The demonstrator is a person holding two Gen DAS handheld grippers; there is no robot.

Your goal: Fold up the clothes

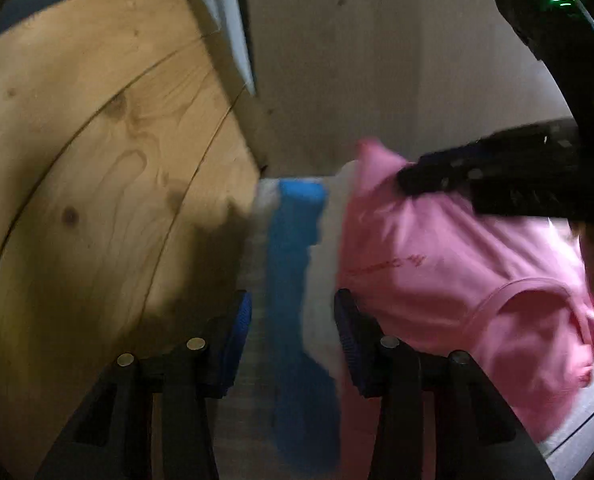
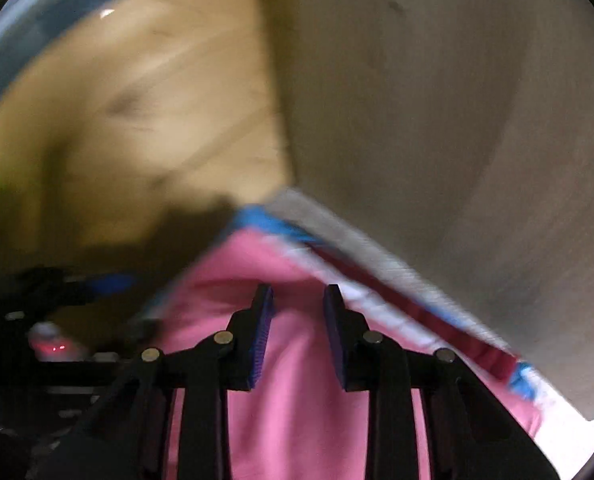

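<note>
A pink garment [image 1: 457,264] lies bunched on the right, with its collar toward me. My right gripper [image 1: 413,178] comes in from the right, and the pink cloth rises to a peak at its tip. In the right wrist view the pink garment [image 2: 297,420] fills the narrow gap of my right gripper [image 2: 297,320], which is shut on it. A blue and white cloth [image 1: 293,240] runs between the half-apart jaws of my left gripper [image 1: 293,332]. Blur hides whether the pads press on it. The blue, white and red edge of that cloth [image 2: 265,220] shows beyond the pink.
A round wooden tabletop [image 1: 97,160] with knots and curved seams fills the left. A plain grey surface [image 1: 377,60] lies beyond the clothes. My left gripper [image 2: 97,282] shows dimly at the left in the right wrist view. Both views are blurred.
</note>
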